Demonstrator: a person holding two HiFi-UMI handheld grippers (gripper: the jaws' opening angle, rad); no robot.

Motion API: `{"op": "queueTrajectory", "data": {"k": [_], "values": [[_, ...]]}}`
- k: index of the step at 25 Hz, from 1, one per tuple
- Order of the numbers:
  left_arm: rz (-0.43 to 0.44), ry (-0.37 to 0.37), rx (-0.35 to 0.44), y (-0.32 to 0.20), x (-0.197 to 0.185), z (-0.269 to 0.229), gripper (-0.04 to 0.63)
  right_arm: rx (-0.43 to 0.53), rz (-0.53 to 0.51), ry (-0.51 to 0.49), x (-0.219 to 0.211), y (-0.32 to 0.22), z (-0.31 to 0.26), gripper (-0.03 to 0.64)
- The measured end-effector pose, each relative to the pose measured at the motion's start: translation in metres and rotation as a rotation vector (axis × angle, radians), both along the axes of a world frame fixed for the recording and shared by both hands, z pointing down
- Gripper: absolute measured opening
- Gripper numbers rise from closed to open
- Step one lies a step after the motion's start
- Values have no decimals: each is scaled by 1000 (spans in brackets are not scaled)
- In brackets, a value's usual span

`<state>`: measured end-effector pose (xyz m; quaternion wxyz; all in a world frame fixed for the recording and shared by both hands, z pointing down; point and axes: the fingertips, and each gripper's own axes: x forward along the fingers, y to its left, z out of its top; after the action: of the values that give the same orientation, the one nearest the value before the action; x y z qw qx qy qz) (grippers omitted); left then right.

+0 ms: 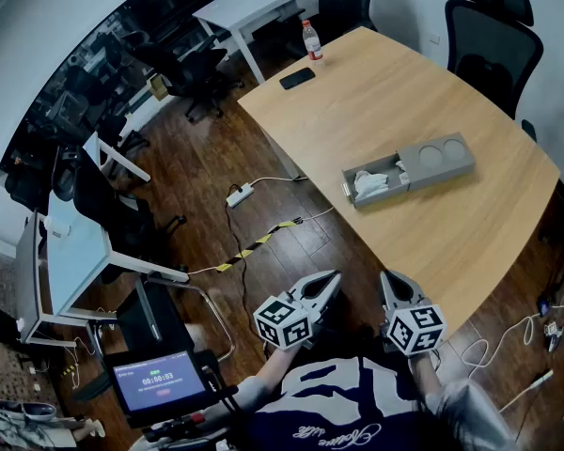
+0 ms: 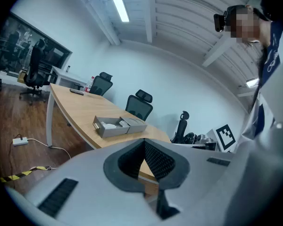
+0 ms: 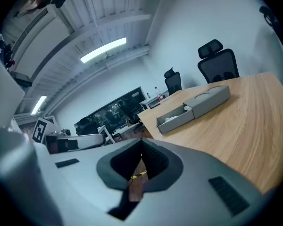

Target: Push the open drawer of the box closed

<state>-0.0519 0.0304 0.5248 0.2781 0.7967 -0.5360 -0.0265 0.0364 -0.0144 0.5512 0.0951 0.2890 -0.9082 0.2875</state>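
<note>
A grey box (image 1: 436,161) lies on the wooden table (image 1: 470,242), with its drawer (image 1: 376,184) pulled out to the left and white items inside. Both grippers hover off the table's near edge, well short of the box. My left gripper (image 1: 333,278) and my right gripper (image 1: 386,277) are shut with nothing in them. In the left gripper view the box (image 2: 133,124) and its drawer (image 2: 107,125) sit far beyond the closed left gripper (image 2: 144,142). The right gripper view shows the box (image 3: 212,96) and the drawer (image 3: 175,117) far past the closed right gripper (image 3: 141,141).
A water bottle (image 1: 311,40) and a dark phone (image 1: 297,78) rest at the table's far end. Office chairs (image 1: 490,36) stand behind it. On the floor lie a power strip (image 1: 238,195) and cables. A screen (image 1: 158,381) stands at lower left.
</note>
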Motion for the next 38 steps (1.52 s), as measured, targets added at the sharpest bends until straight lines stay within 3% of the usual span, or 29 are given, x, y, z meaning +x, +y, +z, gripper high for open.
{"op": "queueTrajectory", "data": {"k": [7,14,20,24,31,38], "values": [[22,5,-1,-66,-21,13,-2,-11,103,0,10,-62,10,-2],[78,-4,-9,-146,-68,20,-2,-6,243,2,-4,-135,1,-2],[117,-46,-90,-194,-114,52,-2,-12,311,10,-31,-181,-7,-2],[195,-59,-155,-218,-118,79,0,-18,348,34,-43,-199,-6,-2],[405,-173,-355,-239,-110,137,0,-35,448,70,-46,-216,0,-2],[562,-178,-370,-256,-91,140,-1,-51,571,110,-19,-223,6,-2]]}}
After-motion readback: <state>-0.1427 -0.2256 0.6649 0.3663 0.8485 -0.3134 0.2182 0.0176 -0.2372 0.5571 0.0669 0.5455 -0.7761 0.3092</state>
